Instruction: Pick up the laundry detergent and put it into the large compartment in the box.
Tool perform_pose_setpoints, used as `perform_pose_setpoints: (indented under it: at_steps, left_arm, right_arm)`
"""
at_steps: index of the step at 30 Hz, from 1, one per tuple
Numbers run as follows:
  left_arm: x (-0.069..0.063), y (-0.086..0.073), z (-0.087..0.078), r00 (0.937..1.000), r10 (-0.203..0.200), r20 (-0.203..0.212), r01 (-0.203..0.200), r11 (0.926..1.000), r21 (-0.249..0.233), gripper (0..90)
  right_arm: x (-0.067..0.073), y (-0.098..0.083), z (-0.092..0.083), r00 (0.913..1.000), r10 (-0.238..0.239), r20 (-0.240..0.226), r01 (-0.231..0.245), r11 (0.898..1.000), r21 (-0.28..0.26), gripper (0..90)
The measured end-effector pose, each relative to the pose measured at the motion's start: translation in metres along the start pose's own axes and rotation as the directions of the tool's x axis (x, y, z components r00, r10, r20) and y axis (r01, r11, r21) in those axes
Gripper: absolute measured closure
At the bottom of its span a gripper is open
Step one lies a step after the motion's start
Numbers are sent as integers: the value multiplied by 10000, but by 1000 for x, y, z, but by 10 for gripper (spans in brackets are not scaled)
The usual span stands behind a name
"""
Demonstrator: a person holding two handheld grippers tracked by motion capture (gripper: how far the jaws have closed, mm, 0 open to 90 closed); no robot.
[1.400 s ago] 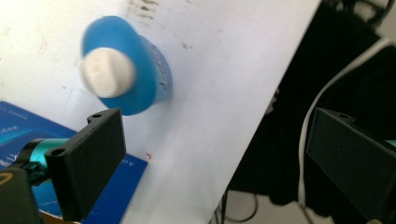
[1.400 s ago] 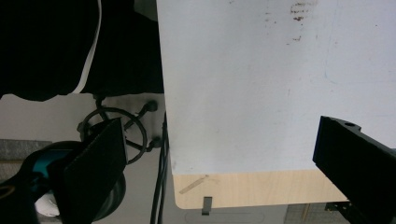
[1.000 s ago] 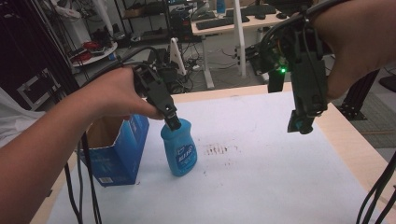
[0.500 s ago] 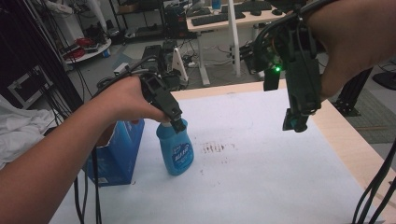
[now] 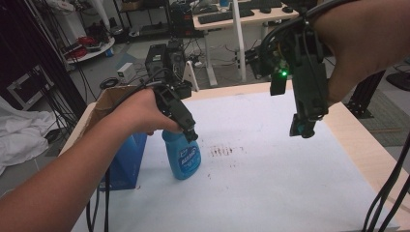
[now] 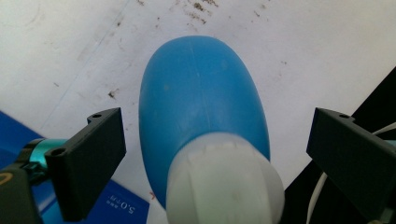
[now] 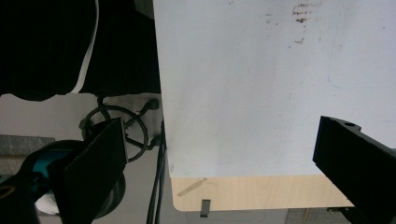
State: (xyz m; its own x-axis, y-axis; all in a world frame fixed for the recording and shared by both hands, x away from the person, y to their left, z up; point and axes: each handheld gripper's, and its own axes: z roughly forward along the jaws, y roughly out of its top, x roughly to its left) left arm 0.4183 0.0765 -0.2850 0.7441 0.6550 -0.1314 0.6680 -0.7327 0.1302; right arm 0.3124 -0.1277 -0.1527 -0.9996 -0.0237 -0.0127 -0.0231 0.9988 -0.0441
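Partly hidden blue bottle [image 6: 201,116] between spread left gripper [image 6: 217,154] fingers, untouched, right gripper [image 7: 219,168] fingers wide, empty.

Soft overhead light is washing the white table sheet [image 5: 270,193] evenly, shadows staying faint; the near forearm is blurring, and the blue plastic bottle's white cap [image 6: 224,186] is sitting out of focus.

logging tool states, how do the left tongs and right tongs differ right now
The left tongs are low at the blue bottle, jaws either side of its white neck with gaps; the right tongs hang high over the white table, nothing between their jaws. Both are open.
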Motion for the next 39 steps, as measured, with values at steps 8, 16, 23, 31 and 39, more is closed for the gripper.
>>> perform_pose_setpoints:
  at_steps: [8,16,23,31,39]
  left_arm:
    - [2,1,9,9998,-73,-162,74,9999,102,46]
    - [4,2,14,9994,-161,-294,169,9995,275,46]
    - [4,2,14,9994,-198,-267,206,9993,309,53]
    - [3,3,14,9991,-227,-347,238,9993,303,81]
    - [2,5,14,9994,-151,-304,164,9989,433,142]
  right_arm:
    - [-1,-3,1,10000,34,11,-34,10000,-69,21]
    - [-3,-4,3,10000,38,-6,-39,9999,-115,21]
    - [-3,-4,3,10000,35,9,-35,9999,-107,21]
    - [-5,-5,6,10000,13,-13,-13,9999,-147,21]
    - [-5,-4,7,10000,26,-34,-27,9998,-186,21]
